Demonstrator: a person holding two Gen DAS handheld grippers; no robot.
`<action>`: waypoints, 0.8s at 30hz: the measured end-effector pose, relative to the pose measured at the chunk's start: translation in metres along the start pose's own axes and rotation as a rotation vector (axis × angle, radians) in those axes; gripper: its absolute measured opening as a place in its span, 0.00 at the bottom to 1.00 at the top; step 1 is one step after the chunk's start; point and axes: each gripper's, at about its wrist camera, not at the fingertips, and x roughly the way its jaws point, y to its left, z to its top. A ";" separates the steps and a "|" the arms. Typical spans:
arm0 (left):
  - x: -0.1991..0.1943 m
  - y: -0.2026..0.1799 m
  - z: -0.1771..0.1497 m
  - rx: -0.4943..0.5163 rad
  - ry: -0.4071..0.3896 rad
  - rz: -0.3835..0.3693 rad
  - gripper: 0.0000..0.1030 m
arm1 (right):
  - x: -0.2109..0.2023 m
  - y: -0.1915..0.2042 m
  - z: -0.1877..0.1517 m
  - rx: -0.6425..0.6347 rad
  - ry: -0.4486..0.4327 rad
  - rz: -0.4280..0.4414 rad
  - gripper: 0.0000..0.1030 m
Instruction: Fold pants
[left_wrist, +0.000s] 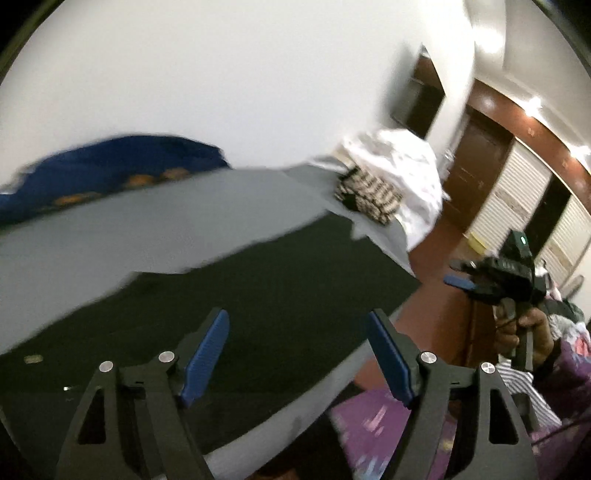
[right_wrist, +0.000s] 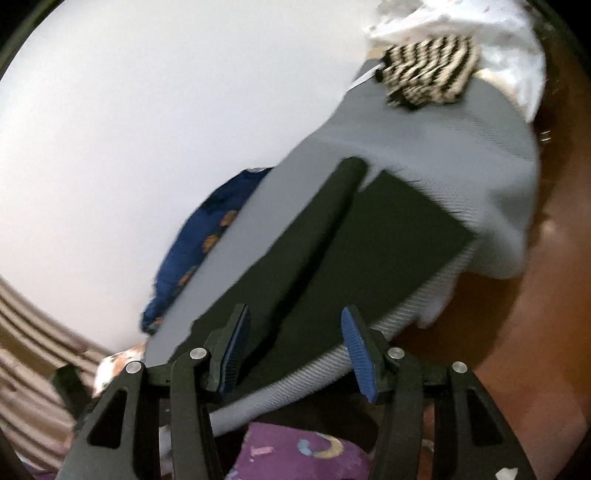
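Dark pants (left_wrist: 280, 280) lie flat on the grey bed (left_wrist: 110, 236), reaching its near edge. In the right wrist view the pants (right_wrist: 388, 229) show as a flat dark slab with a long fold ridge running away from me. My left gripper (left_wrist: 297, 317) hovers over the near part of the pants, jaws wide apart with nothing between the blue pads. My right gripper (right_wrist: 294, 310) is also open and empty above the pants' near edge. The left wrist view shows the right gripper (left_wrist: 456, 273) off the bed's right side, held by a hand (left_wrist: 524, 328).
A blue cloth (left_wrist: 110, 166) with orange prints lies at the bed's far side by the white wall. A black-and-white striped garment (right_wrist: 428, 70) and a white heap (left_wrist: 406, 166) sit at the far corner. Brown floor (right_wrist: 535, 314) lies to the right. Purple patterned clothing (right_wrist: 303, 454) is just below me.
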 end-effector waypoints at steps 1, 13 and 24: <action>0.021 -0.008 0.000 0.008 0.035 -0.027 0.73 | 0.010 -0.003 0.005 0.016 0.013 0.036 0.48; 0.139 -0.039 -0.025 0.265 0.200 0.174 0.61 | 0.169 -0.049 -0.001 0.420 0.282 0.425 0.48; 0.157 0.008 -0.035 0.043 0.227 0.088 0.60 | 0.217 -0.021 -0.026 0.491 0.338 0.471 0.61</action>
